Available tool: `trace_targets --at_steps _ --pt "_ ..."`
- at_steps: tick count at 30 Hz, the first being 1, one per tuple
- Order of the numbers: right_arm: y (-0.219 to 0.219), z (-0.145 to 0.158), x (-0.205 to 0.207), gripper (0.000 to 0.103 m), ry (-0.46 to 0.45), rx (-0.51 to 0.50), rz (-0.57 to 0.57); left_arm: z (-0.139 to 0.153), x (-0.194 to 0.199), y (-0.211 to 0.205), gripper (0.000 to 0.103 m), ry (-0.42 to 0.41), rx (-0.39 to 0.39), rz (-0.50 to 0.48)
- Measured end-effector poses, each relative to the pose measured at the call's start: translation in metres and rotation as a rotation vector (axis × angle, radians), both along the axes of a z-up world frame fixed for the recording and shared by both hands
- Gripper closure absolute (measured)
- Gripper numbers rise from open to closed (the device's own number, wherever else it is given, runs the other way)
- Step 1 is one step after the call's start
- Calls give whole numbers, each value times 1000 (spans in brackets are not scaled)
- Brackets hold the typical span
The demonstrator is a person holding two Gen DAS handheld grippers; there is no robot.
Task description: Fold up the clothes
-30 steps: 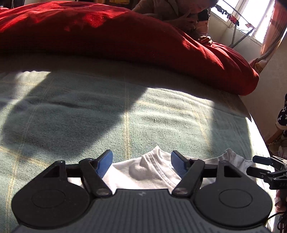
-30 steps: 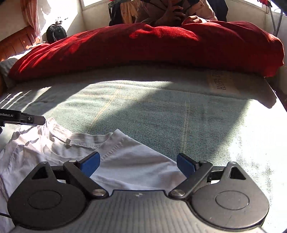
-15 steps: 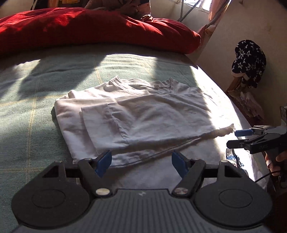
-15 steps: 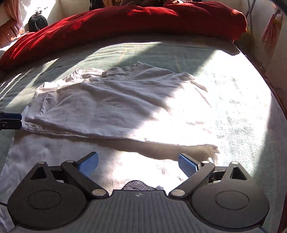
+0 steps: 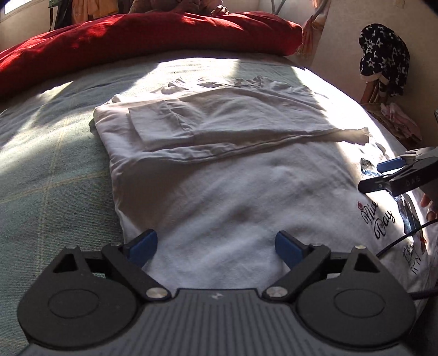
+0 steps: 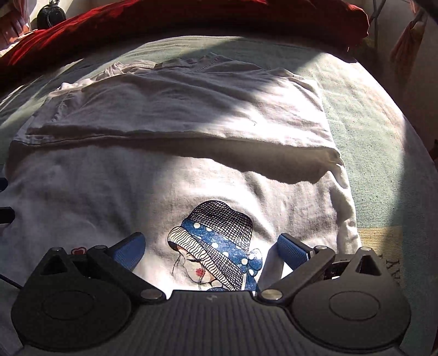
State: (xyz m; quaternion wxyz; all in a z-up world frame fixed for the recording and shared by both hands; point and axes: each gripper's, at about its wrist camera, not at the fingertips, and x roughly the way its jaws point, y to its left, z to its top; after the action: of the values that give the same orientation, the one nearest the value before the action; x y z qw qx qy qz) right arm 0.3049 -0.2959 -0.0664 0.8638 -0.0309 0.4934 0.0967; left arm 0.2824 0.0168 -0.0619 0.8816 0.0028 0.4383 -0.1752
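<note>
left claw [image 5: 216, 245]: released, over near hem of white T-shirt [image 5: 232, 197] | right claw [image 6: 210, 250]: released, above its print, apparently not touching | T-shirt half-folded on bed [image 5: 49, 175]

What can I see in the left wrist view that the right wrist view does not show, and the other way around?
Only the left wrist view shows the star-patterned dark garment hanging by the wall, the script lettering on the shirt, and the right gripper from the side.

Only the right wrist view shows the printed girl in a blue dotted hat and the black bag at the far left.

Both show the white T-shirt, its upper part folded down, on the green blanket, the red duvet behind, and open blue-padded fingers.
</note>
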Motion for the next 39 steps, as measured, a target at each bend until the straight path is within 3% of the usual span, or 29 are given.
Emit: trace_targets --at_steps 13,19,24,30,36,39 --pt "-2 0 -1 0 -2 12 33 -2 8 5 3 27 -87 33" --pt "-7 -2 -15 0 -118 68 -18 -6 -2 5 3 -49 -78 -2" --pt "-3 -1 -31 0 -193 37 0 0 -23 -1 3 -145 -31 -10" --pt "-6 21 -73 0 -207 106 -34 35 -83 -7 3 -218 -174 -32" --pt "1 20 -123 0 -172 151 -37 20 -116 -24 2 -172 -199 -8" --pt "4 -4 -132 0 -156 138 -61 2 -117 -23 2 -115 -221 21"
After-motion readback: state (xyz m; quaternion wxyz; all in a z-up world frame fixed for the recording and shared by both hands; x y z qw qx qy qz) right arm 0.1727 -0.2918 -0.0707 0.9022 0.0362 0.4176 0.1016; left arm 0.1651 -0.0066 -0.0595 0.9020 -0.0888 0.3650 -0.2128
